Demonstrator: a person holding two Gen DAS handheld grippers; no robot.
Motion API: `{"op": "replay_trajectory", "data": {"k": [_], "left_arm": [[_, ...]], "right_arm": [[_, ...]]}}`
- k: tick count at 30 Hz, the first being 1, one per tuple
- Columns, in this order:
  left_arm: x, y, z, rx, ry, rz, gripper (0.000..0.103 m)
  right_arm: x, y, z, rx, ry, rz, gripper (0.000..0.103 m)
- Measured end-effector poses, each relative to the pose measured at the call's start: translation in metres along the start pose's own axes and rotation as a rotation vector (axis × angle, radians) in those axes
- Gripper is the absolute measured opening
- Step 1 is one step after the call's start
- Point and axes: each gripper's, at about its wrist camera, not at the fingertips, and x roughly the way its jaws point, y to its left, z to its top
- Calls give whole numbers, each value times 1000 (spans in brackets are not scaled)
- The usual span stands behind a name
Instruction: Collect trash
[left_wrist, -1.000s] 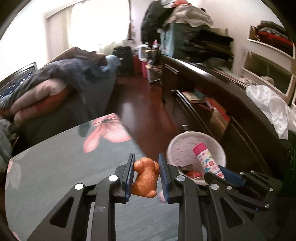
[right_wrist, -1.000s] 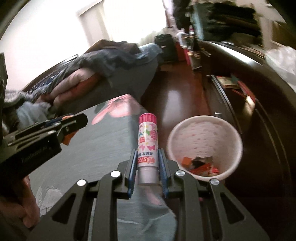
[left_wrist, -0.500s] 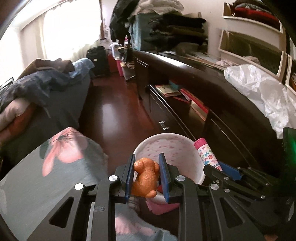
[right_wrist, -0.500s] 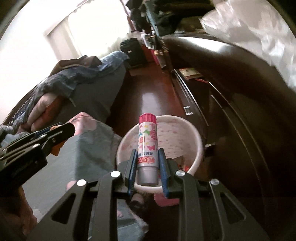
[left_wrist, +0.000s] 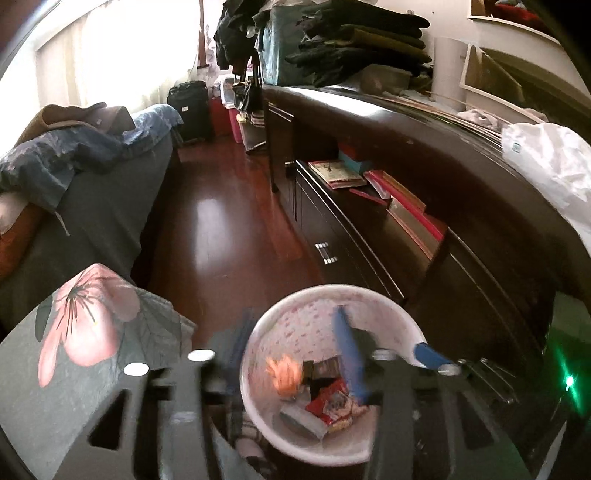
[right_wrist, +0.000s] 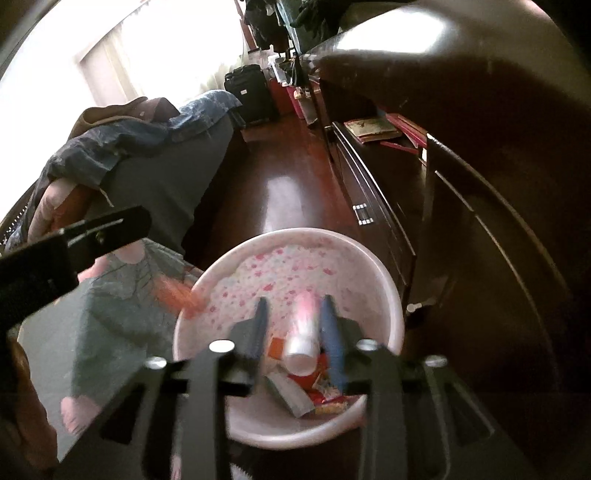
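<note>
- jaws of the left gripper (left_wrist: 291, 354) are opening wide above the pink-speckled bin (left_wrist: 384, 301); an orange toy (left_wrist: 284, 373), blurred, is clear of both pads, over the wrappers (left_wrist: 332, 398) inside.
- jaws of the right gripper (right_wrist: 295, 328) are opening too, narrower; the glue stick (right_wrist: 304, 339) sits blurred between them over the same bin, contact unclear.
- bin stands on the wooden floor (left_wrist: 218, 221) between the floral bed cover (left_wrist: 85, 325) and the dark dresser (left_wrist: 424, 177).

Finding no readable text, brand or number anywhere in either view. Showing only blurred print on the wrappers (left_wrist: 332, 402) in the bin (left_wrist: 384, 306) and on the tube (right_wrist: 304, 332). Seeing a small blue mark on the white bag (left_wrist: 546, 162), too small to read.
</note>
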Motion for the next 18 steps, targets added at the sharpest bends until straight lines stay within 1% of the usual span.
{"op": "replay_trajectory", "data": {"k": [1, 2, 3, 5, 10, 14, 18], "left_arm": [[1, 1, 1, -2, -14, 10, 81], [0, 2, 1, -5, -41, 19, 85], [-1, 1, 1, 0, -54, 22, 85], [3, 1, 4, 8, -54, 34, 86], [8, 7, 5, -21, -40, 41, 86], [4, 10, 6, -38, -39, 44, 86], [-6, 10, 6, -41, -44, 47, 86]], "right_arm": [[1, -1, 0, 2, -4, -4, 48], [2, -1, -1, 2, -10, -6, 48], [2, -1, -1, 2, -12, -8, 48], [4, -1, -2, 0, -12, -18, 48], [6, -3, -2, -3, 1, -23, 48], [2, 2, -3, -19, 4, -37, 49], [-11, 8, -3, -28, -2, -38, 51]]}}
